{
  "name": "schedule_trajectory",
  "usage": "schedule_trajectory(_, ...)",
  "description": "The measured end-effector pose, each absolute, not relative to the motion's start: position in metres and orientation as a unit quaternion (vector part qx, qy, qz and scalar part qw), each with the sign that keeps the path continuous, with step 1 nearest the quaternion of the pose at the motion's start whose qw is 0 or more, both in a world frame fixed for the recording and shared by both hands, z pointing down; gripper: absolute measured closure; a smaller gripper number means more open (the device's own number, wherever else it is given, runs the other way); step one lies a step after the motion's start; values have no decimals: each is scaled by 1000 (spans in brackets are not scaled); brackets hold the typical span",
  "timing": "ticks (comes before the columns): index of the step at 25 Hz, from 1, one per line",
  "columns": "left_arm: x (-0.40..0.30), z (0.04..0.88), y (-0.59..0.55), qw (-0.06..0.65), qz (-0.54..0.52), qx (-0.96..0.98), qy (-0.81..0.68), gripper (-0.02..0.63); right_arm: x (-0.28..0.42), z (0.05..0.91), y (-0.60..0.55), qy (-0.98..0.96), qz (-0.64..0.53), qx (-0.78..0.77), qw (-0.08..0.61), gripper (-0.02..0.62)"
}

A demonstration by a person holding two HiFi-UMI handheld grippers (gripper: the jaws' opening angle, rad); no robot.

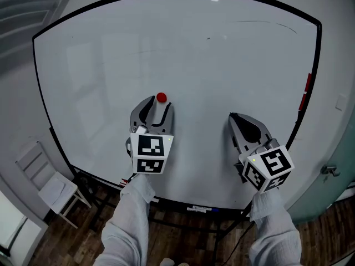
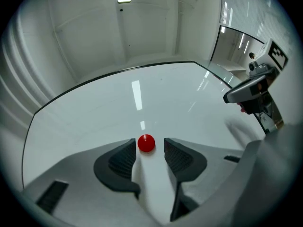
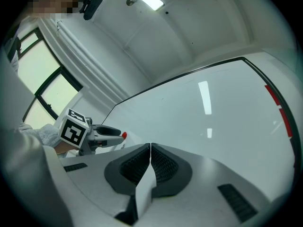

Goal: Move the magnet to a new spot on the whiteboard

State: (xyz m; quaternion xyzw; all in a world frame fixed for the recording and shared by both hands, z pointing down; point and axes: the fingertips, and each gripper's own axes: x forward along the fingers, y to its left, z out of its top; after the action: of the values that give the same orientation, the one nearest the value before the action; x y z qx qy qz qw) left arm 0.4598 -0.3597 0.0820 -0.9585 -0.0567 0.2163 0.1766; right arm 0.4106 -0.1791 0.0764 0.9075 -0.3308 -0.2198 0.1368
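Note:
A small round red magnet (image 1: 161, 97) sits on the whiteboard (image 1: 194, 49), left of the board's middle. My left gripper (image 1: 158, 105) is open, with its tips on either side of the magnet. In the left gripper view the magnet (image 2: 146, 143) lies between the two dark pads (image 2: 176, 155), and a gap shows on each side, so neither pad presses on it. My right gripper (image 1: 234, 117) hovers close to the board further right, away from the magnet. Its jaws are shut with nothing between them (image 3: 150, 146). The right gripper view also shows the left gripper (image 3: 102, 134) and the magnet (image 3: 124, 135).
The whiteboard has a black frame and stands on a dark stand (image 1: 183, 209) over a wooden floor. Red strips (image 1: 307, 87) sit at the board's right edge. A white chair (image 1: 50, 187) stands at the lower left. A door handle (image 1: 330, 170) is at the far right.

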Motion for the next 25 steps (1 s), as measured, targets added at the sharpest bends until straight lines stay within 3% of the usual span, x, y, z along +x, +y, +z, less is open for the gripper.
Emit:
schedule_trajectory(18,428,190,-364,143,162,-971,-99,423,377,149,-158,-311,-192,924,109,566)
schedule_trajectory(25,404,235,-368,125,141,-975,-115,423,357,193,-161,-302,-178,928,129,567)
